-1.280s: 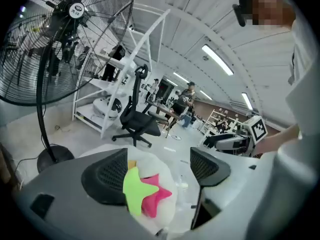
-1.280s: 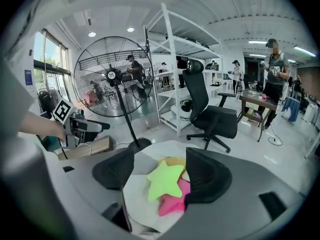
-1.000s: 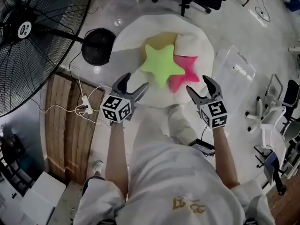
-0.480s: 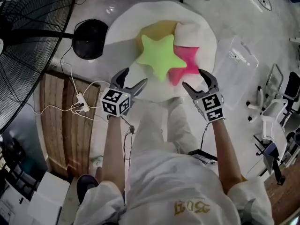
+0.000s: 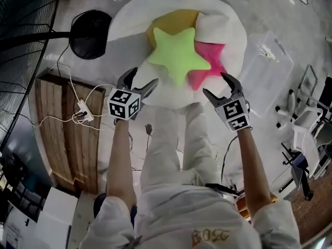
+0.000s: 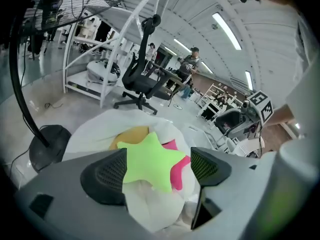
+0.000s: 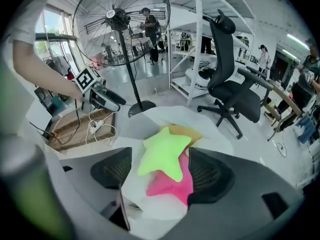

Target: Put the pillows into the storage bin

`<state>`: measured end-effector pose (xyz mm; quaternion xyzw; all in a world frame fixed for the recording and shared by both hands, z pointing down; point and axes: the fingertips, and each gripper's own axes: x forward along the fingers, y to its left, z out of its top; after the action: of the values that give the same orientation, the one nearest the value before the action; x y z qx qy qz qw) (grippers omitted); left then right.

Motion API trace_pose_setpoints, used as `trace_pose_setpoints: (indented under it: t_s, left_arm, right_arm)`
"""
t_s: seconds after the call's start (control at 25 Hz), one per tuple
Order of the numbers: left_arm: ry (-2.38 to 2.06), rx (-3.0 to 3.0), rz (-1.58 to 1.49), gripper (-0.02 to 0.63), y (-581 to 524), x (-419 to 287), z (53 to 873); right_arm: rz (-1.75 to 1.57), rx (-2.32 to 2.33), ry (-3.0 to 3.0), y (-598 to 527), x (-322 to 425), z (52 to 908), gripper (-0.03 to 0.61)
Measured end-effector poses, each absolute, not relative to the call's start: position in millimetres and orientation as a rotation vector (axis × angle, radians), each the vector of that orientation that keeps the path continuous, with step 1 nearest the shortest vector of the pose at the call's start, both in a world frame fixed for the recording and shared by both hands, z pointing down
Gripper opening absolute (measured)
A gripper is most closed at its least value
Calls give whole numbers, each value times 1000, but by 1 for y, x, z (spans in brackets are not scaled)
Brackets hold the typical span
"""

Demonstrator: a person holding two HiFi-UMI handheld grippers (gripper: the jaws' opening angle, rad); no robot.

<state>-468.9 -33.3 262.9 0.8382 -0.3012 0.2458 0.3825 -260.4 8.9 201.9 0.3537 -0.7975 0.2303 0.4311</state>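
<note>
The yellow print on the person's shirt is too small to read. Each claw carries a cube with black and white square markers. The left claw is open and empty, and its ribbed black pads touch nothing. The right claw is also open and empty, and its jaws have just been opening wider.

Both claws hang at the near edge of a big round white cushion, soft and wrinkled, which lies on the floor. On it lie the pillows. A bright green star pillow is on top, with a pink star pillow partly under it. A yellow pillow is behind them and a white pillow is beside that one.

The clear plastic bin stands on the floor just right of the cushion, apart from the pillows. Only the head view shows this bin clearly, and also the wooden board. The right gripper view shows the whole standing fan with its wire cage. Both gripper views show a black office chair, which the head view does not.
</note>
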Motion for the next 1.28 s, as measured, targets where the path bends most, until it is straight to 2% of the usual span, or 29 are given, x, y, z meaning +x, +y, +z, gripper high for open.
trace_pose_setpoints:
  t_s: [0.84, 1.28]
  left_arm:
    - [-656, 2076, 834, 399, -39, -461, 448]
    - [-525, 2085, 1059, 400, -39, -463, 551]
  right_arm:
    - [546, 748, -1956, -11, -244, 362, 364]
    - [459, 622, -1905, -17, -232, 458, 370]
